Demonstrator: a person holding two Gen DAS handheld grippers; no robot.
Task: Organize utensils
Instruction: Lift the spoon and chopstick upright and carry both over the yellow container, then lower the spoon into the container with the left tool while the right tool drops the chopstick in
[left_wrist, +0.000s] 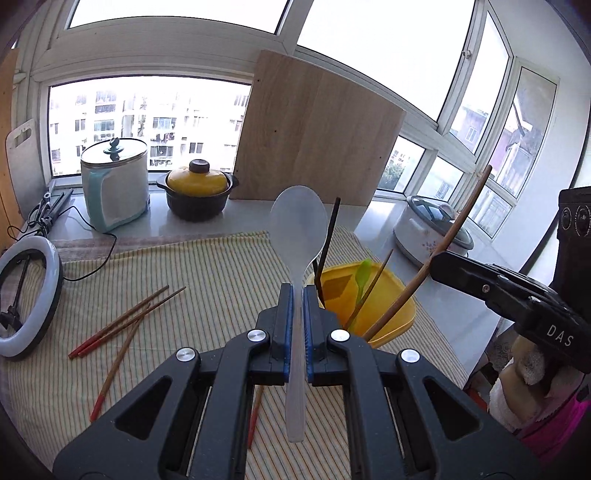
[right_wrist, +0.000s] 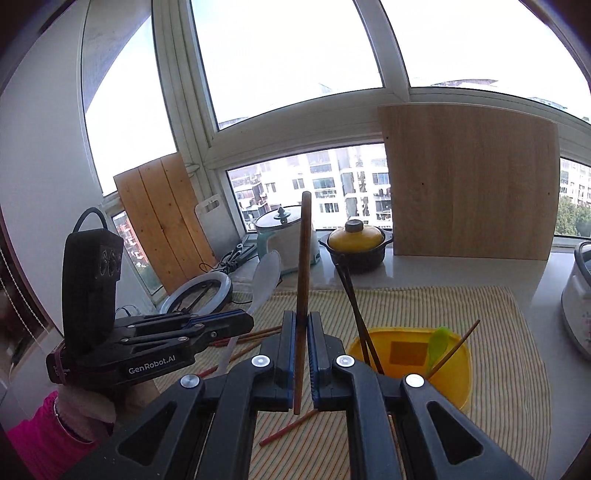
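The left gripper (left_wrist: 298, 295) is clenched on the handle of a translucent white spoon (left_wrist: 299, 225), and the bowl of the spoon stands up above the blue pads. The right gripper (right_wrist: 303, 321) is clenched on a long brown wooden stick (right_wrist: 303, 266), which rises almost upright between its pads; what its far end looks like I cannot tell. Both grippers are above the striped cloth (left_wrist: 177, 266) that covers the tabletop. Just beyond them, on the cloth, stands a yellow container (right_wrist: 458, 365). Inside it lean a green spoon (right_wrist: 437, 343), dark chopsticks (right_wrist: 354, 310) and one thin brown stick (right_wrist: 458, 343). To the left of the left gripper, several wooden chopsticks with red tips (left_wrist: 125, 325) lie loose on the cloth, some crossing each other. Farther back, near the window, there are a yellow-lidded pot (left_wrist: 197, 192), a pale blue cooker (left_wrist: 114, 184) and a wooden board (left_wrist: 317, 136) leaning upright. A ring light (left_wrist: 26, 295) lies at the left edge.
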